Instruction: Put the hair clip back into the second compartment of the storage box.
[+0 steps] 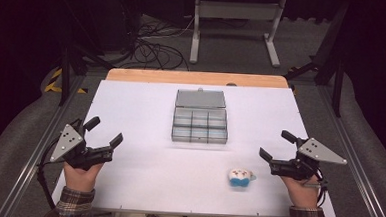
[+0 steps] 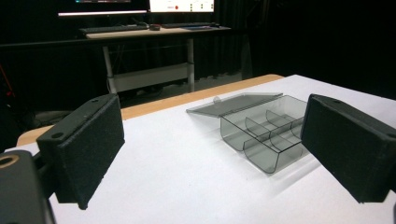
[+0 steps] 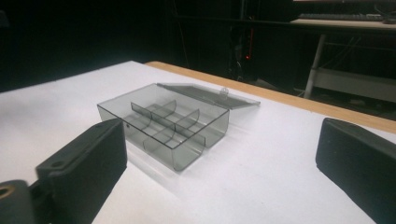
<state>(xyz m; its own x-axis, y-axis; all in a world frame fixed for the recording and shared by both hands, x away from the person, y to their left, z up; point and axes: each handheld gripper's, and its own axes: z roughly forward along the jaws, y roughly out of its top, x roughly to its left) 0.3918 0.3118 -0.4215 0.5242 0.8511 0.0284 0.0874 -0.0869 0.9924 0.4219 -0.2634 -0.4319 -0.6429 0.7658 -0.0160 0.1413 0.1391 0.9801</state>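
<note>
My left gripper (image 1: 107, 129) and right gripper (image 1: 274, 145) gape wide, holding nothing. The divided box (image 1: 200, 125) (lid open) lies well ahead between them. From above, a small toy (image 1: 240, 177) sits near my right jaws

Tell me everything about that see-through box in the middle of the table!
The box looks like smoky grey, see-through plastic. Thin walls split it into six little compartments, three across and two deep, and all look empty. Its flat lid is swung fully open and lies on the table behind it, joined at the back edge, with a small tab on its far edge. It sits flat on the white table, and nothing else touches it.
</note>
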